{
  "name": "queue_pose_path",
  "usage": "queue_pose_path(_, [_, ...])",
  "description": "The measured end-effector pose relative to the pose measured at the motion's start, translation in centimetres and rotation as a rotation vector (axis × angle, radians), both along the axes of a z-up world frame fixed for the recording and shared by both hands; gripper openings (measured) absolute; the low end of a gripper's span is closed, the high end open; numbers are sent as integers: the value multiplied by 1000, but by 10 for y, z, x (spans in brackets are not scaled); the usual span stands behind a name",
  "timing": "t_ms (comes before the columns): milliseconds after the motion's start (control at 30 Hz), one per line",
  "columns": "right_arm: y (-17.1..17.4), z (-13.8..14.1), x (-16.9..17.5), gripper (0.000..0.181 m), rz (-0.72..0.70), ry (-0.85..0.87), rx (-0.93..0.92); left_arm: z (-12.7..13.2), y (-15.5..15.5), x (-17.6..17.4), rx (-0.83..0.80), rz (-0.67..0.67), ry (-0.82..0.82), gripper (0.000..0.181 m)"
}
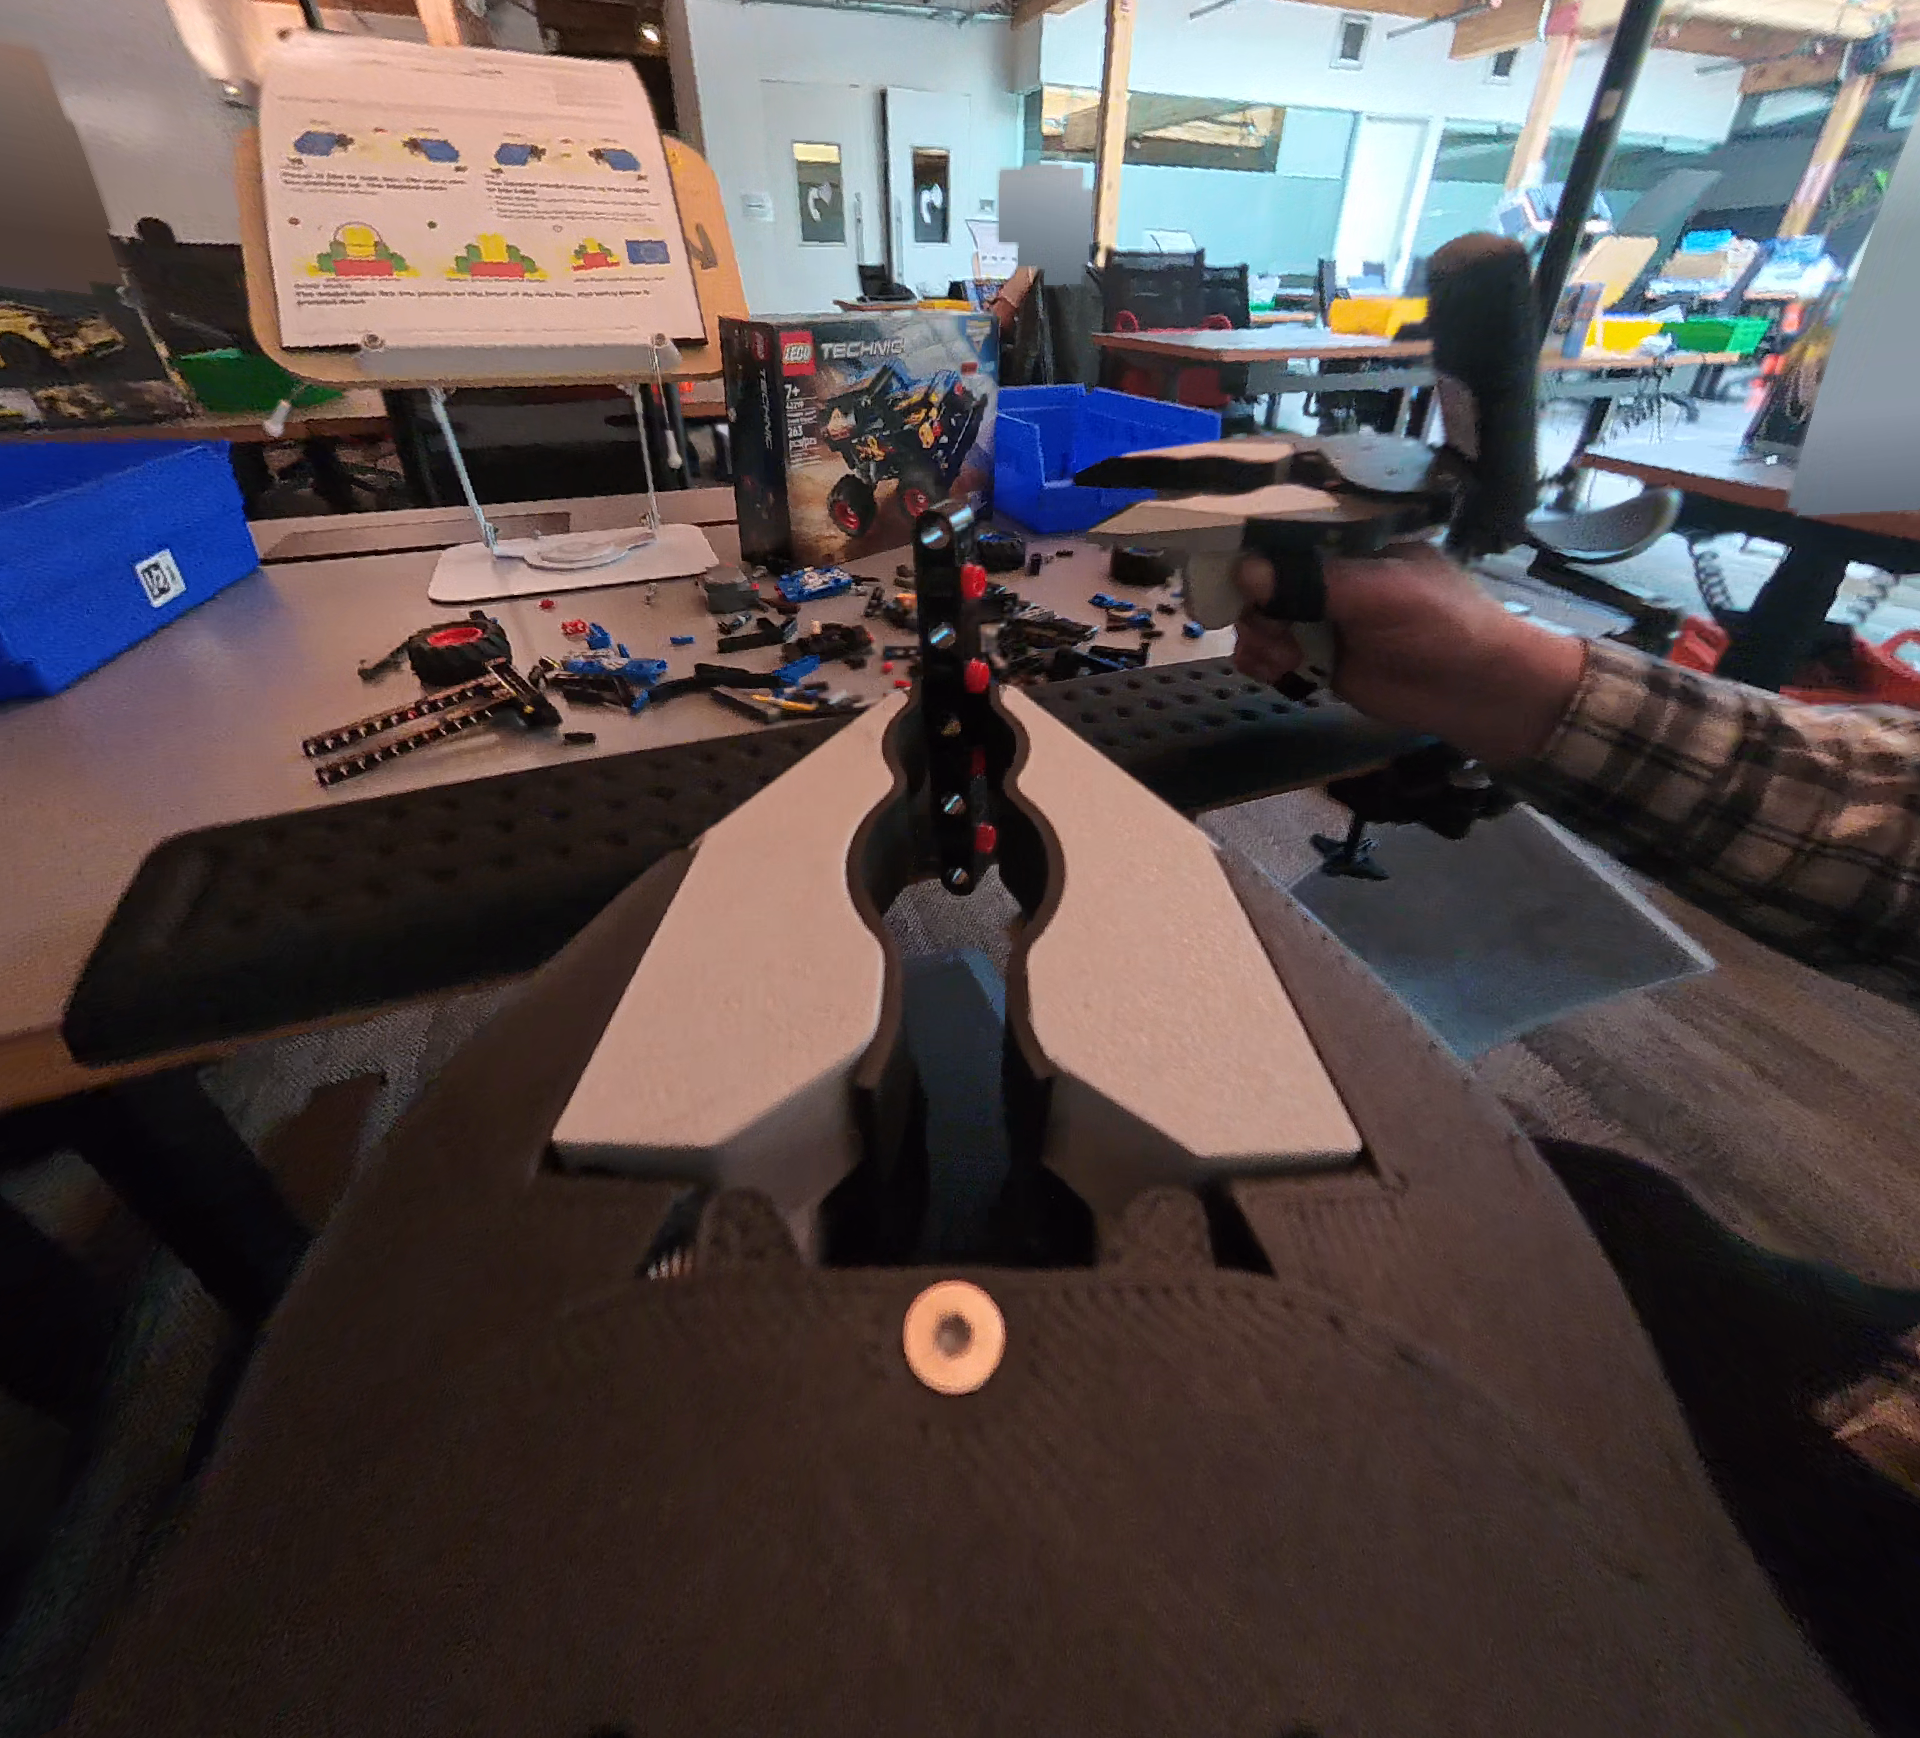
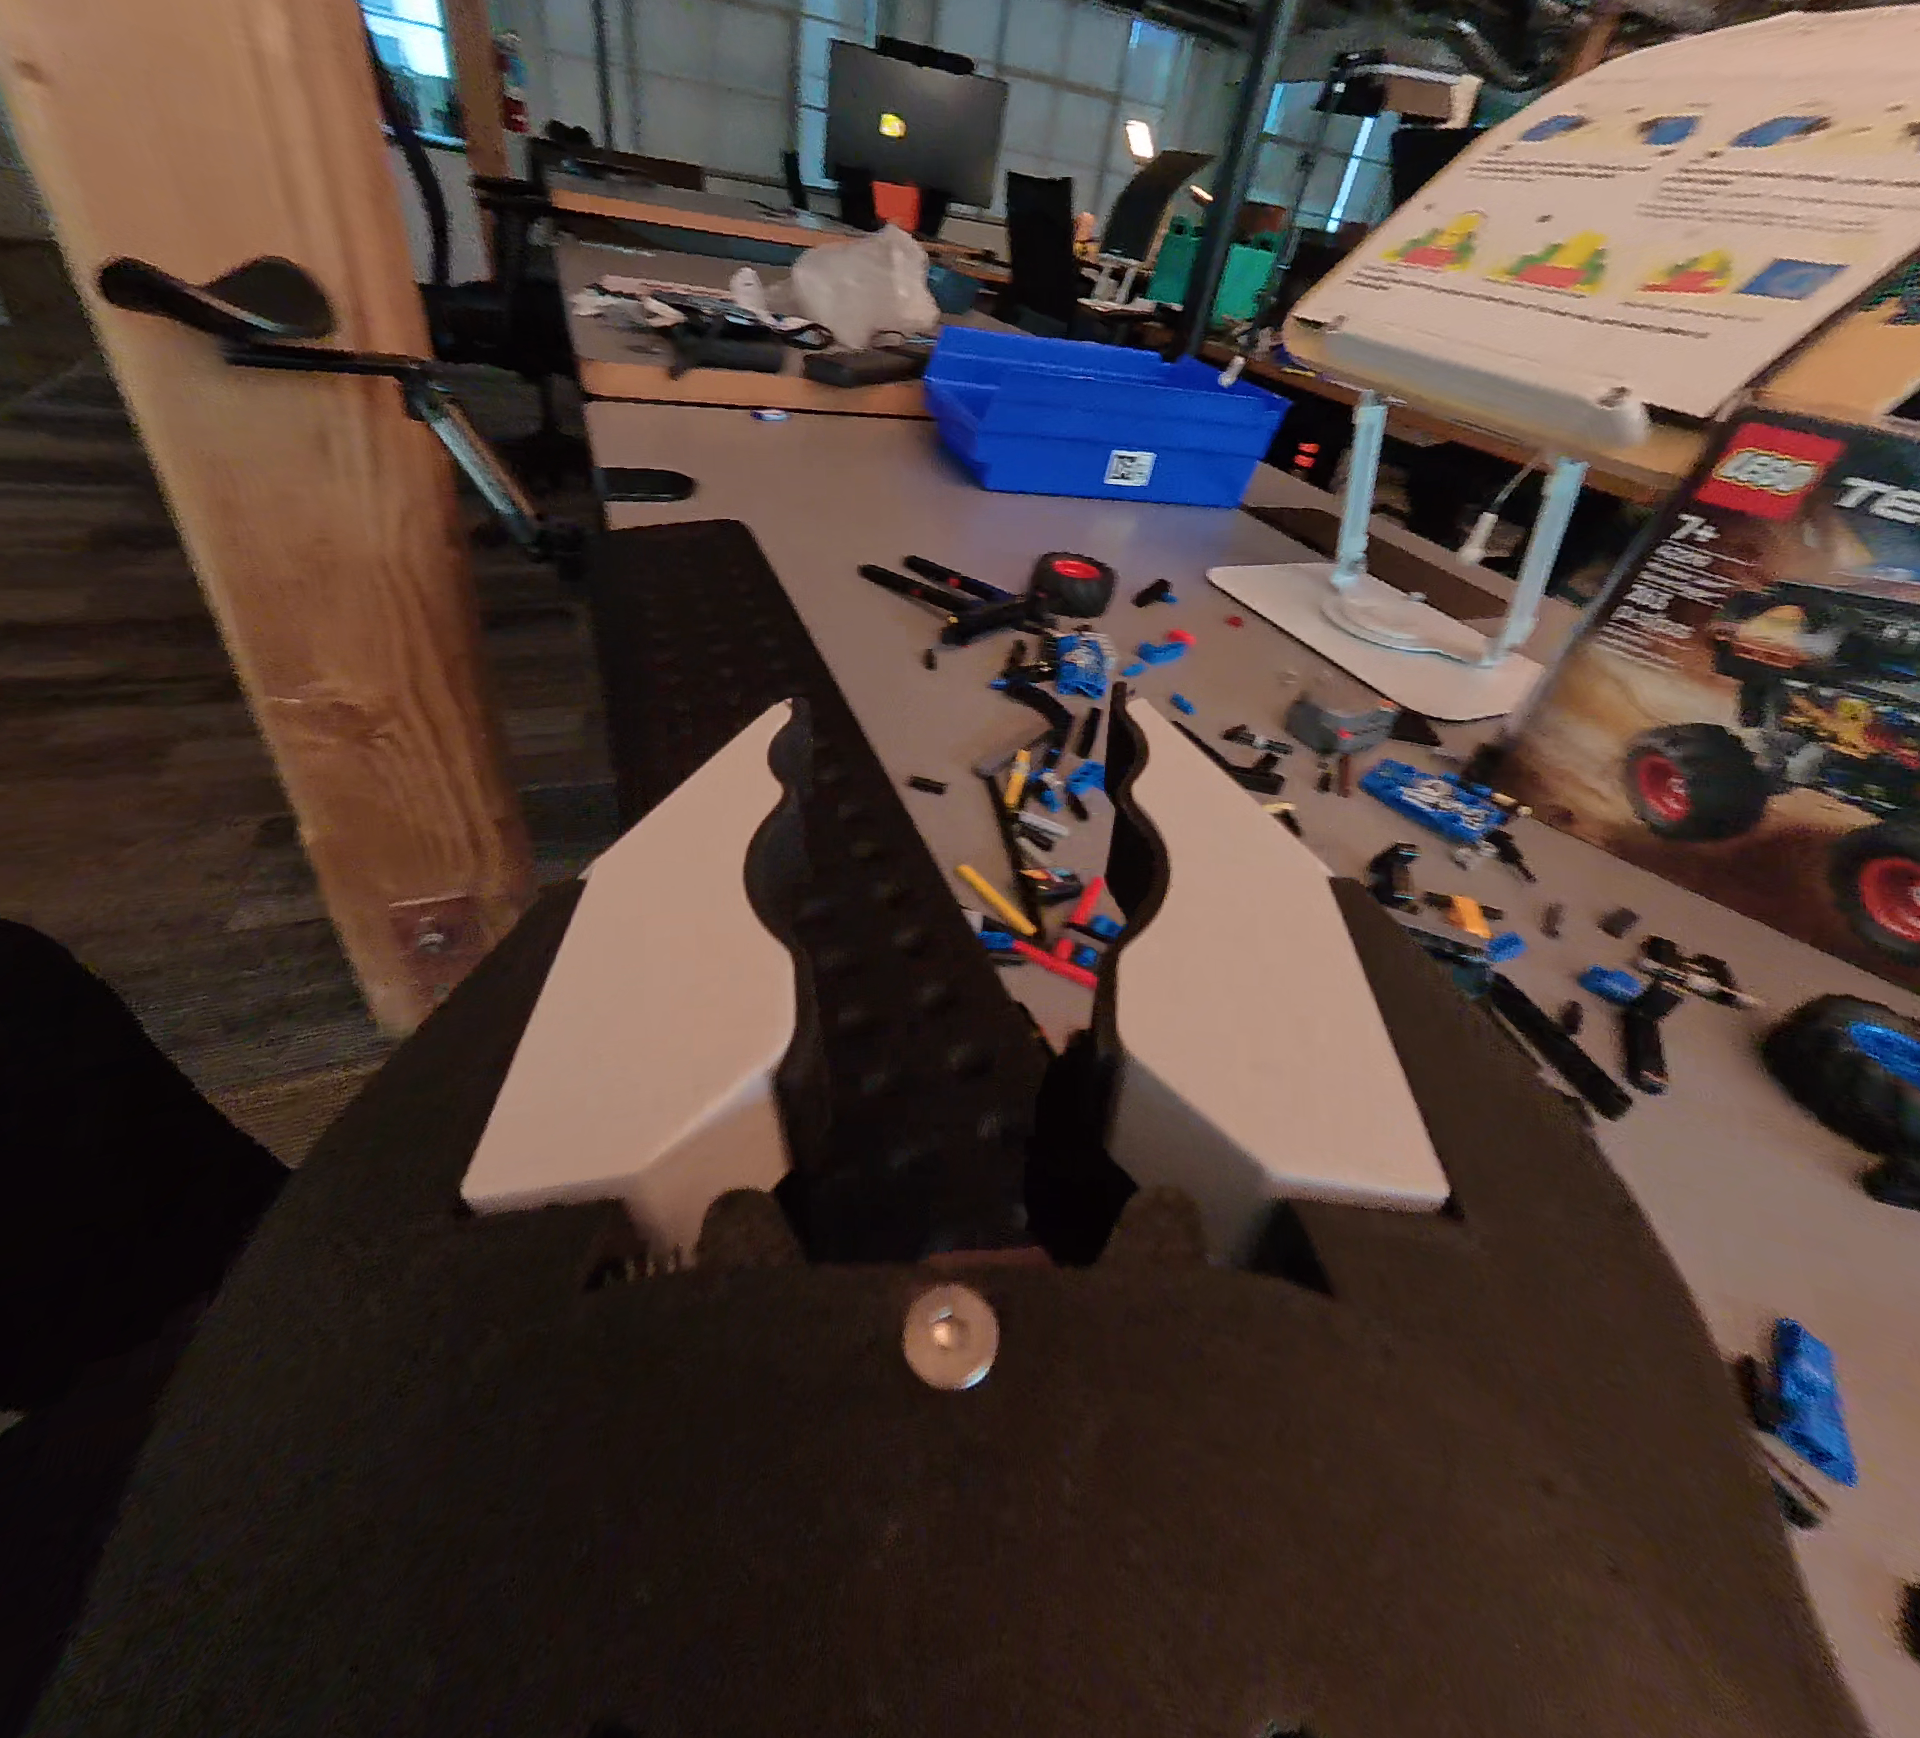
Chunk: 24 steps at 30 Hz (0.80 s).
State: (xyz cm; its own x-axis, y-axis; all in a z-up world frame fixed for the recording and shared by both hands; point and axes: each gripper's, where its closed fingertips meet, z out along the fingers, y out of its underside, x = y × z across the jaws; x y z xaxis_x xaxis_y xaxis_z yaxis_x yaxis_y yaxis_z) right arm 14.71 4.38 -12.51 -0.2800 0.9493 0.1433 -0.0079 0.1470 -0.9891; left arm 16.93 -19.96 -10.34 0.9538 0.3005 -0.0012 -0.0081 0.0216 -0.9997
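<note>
My left gripper [image 1: 951,701] is shut on a black beam [image 1: 948,608] studded with red and grey pins. It holds the beam upright, above the black perforated mat [image 1: 468,878]. My right gripper [image 2: 956,712] is open and empty, above the mat's edge [image 2: 717,639] and a scatter of small loose building pieces [image 2: 1049,857]. It also shows in the left wrist view [image 1: 1091,504], held by a hand in a plaid sleeve [image 1: 1714,784]. There its fingers point left, just right of the beam's top and apart from it.
A toy set box [image 1: 862,431] [image 2: 1766,701] stands behind the loose pieces [image 1: 810,639]. A picture sheet rests on a white stand [image 1: 468,202] [image 2: 1621,234]. Blue bins [image 1: 104,556] [image 1: 1091,441] [image 2: 1101,431] sit on the grey table. A red-hubbed wheel [image 1: 457,644] [image 2: 1075,585] lies nearby. A wooden post [image 2: 239,400] rises at left. The tips of one gripper are about 25 centimeters away from the tips of the other.
</note>
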Motion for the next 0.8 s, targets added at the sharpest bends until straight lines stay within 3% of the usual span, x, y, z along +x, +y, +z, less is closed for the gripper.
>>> queue_pose_path(200, [28,-11,-32,49,-98,-48,93,-10,63,-88,-123,-107,49,7])
queue_pose_path(367, [75,3,-50,48,-191,-31,34,-42,143,-156,-418,-185,196,7])
queue_pose_path(567, [118,2,-63,48,-265,-96,-5,-82,231,-204,-675,-361,353,7])
queue_pose_path(667, [127,1,-70,47,-275,-159,46,-99,259,-225,-751,-421,408,7])
queue_pose_path(800, [137,-20,-81,39,-255,-335,165,-122,283,-248,-847,-501,409,8])
